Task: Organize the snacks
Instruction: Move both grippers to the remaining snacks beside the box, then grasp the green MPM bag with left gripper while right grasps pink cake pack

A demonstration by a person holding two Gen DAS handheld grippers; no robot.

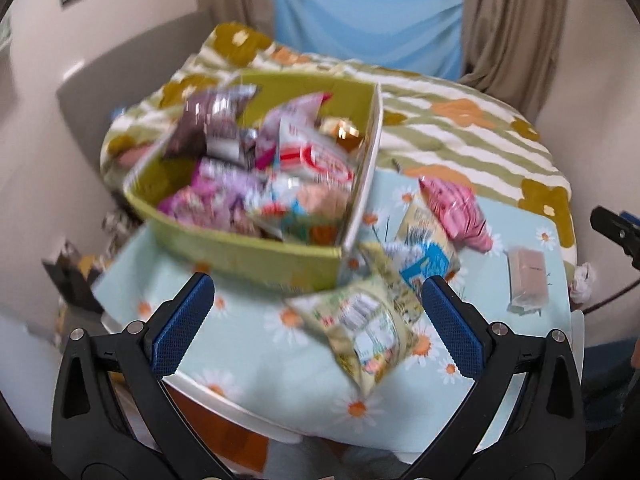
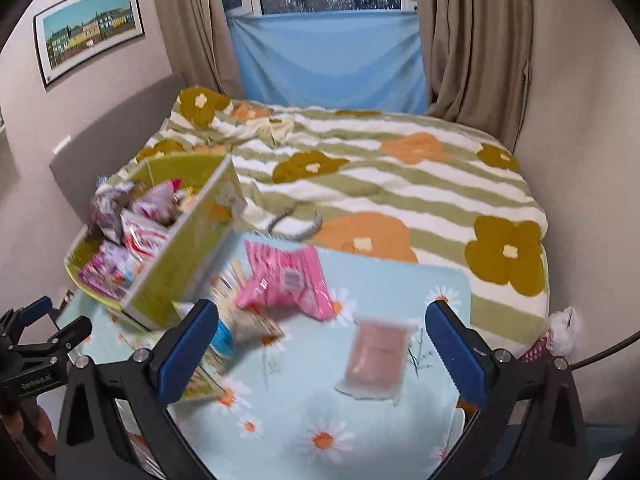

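I've got both grippers, left (image 1: 316, 322) & right (image 2: 320, 346), w/ fingers spread and empty over the table (image 2: 280, 412), since the green snack box (image 1: 240, 246) is near full and loose packs like the pink one (image 2: 288, 280) remain.

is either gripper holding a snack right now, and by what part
Nothing is held. The left gripper and right gripper both stand open above loose packets.

Blurred view, left tongs (image 1: 316, 322) spread wide over a daisy-print table (image 1: 248, 344), yellow-green snack packet (image 1: 360, 332) between them, full green box (image 1: 256, 248) behind, pink packet (image 1: 456, 208) right.
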